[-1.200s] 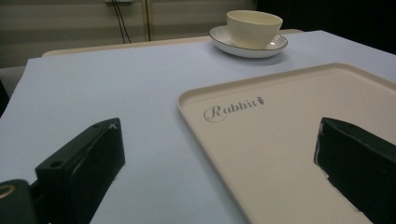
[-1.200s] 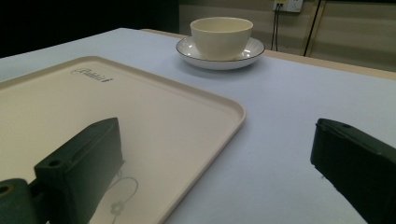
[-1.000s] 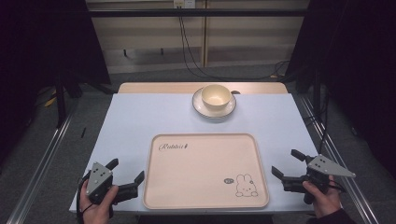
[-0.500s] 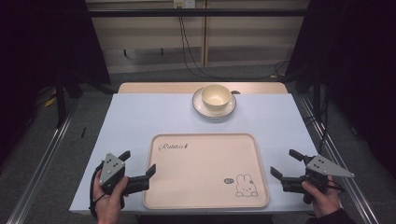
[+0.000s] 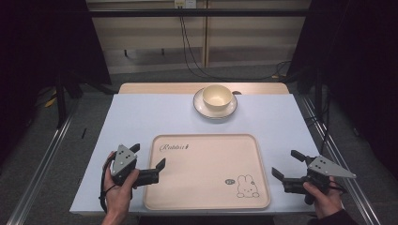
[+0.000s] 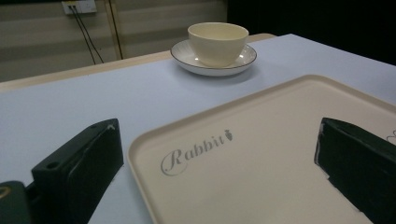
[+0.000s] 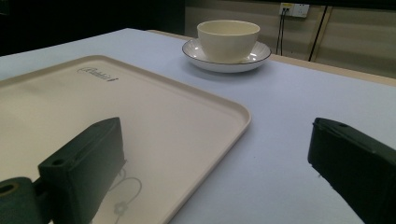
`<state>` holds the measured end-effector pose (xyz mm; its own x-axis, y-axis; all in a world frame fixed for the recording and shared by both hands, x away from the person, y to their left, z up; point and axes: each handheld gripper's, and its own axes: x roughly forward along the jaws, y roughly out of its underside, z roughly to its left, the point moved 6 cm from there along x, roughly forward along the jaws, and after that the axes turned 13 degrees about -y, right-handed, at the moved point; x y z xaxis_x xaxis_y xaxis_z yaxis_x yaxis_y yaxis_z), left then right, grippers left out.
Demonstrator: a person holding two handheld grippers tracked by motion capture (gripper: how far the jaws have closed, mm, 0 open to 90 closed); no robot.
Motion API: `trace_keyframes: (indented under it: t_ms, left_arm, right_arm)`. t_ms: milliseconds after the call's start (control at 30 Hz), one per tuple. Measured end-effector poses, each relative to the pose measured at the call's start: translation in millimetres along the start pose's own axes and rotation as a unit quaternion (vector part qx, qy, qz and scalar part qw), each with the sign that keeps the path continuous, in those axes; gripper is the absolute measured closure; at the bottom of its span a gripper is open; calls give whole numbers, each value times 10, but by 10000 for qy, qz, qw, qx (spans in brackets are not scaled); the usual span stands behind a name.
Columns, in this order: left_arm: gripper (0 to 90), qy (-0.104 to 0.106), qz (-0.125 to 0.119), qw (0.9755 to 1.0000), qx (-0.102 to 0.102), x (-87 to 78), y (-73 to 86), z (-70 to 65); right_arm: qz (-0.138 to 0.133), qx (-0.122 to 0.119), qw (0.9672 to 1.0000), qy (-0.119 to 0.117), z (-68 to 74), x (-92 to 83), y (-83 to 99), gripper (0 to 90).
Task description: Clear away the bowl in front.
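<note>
Left jaws: I have them spread wide with nothing between them; in the left gripper view one jaw hangs over the bare table and the other over the tray's floor, so they straddle its left edge.
Left gripper (image 5: 149, 161): I see it at the tray's left rim, near the front-left corner, pointing in across the tray; my left hand (image 5: 118, 190) wraps its body from below.
Right jaws: also wide apart and empty; in the right gripper view one jaw sits over the tray, the other over the table, with the tray's right edge running between them.
Right gripper (image 5: 287, 164): it sits just beside the tray's right rim, near the front-right corner, aimed inward; my right hand (image 5: 324, 200) grips it from the near edge.
Tray (image 5: 206, 140): cream, rectangular, flat on the table between my two grippers, with "Rabbit" lettering near its far-left corner and a small rabbit drawing near its front-right corner.
Bowl (image 5: 216, 97): cream, upright, standing on a saucer (image 5: 202, 107) with a dark rim, beyond the tray toward the far edge, well apart from both grippers.
Table (image 5: 141, 117): pale blue-grey top.
</note>
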<state>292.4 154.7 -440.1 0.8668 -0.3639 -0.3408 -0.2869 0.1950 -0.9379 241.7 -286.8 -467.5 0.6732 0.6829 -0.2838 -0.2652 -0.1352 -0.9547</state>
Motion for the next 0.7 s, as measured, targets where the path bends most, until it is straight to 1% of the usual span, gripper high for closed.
trace_keyframes:
  t_ms: [33, 200, 233, 267, 300, 367, 467, 500, 533, 600, 700]
  left_arm:
    - [12, 52, -6, 10000, -66, 22, -29, -10]
    - [15, 75, -19, 9999, -103, 74, -83, -23]
    - [15, 108, -45, 9998, -141, 103, -111, -38]
    - [16, 108, -45, 9998, -141, 103, -111, -38]
    - [16, 172, -12, 9998, -131, 133, -129, -49]
    - [13, 208, -26, 9997, -96, 164, -150, -57]
    - [15, 171, -36, 9998, -78, 202, -172, -44]
    - [16, 143, -50, 9998, -107, 244, -200, -37]
    - [16, 143, -50, 9998, -107, 244, -200, -37]
    - [16, 155, -45, 9998, -91, 288, -228, -35]
    - [11, 244, -37, 9997, -27, 380, -272, -64]
  right_arm:
    - [-8, -8, 10000, 15, -3, -1, -1, 33]
    - [-18, -11, 10000, 16, -5, 1, -3, 33]
    - [-18, -13, 10000, 14, -5, 1, -3, 33]
    - [-20, -14, 10000, 12, -4, 1, -3, 33]
    - [-20, -14, 10000, 11, -4, 2, -3, 33]
    - [-22, -7, 10000, 17, -5, 1, -3, 33]
    - [-26, -6, 10000, 17, -5, 1, -3, 33]
    - [-24, -10, 10000, 9, -4, 2, -3, 33]
    - [-24, -10, 10000, 9, -4, 2, -3, 33]
    - [-24, -3, 10000, 10, -4, 2, -3, 33]
    - [-28, -6, 10000, 29, -9, 3, -4, 28]
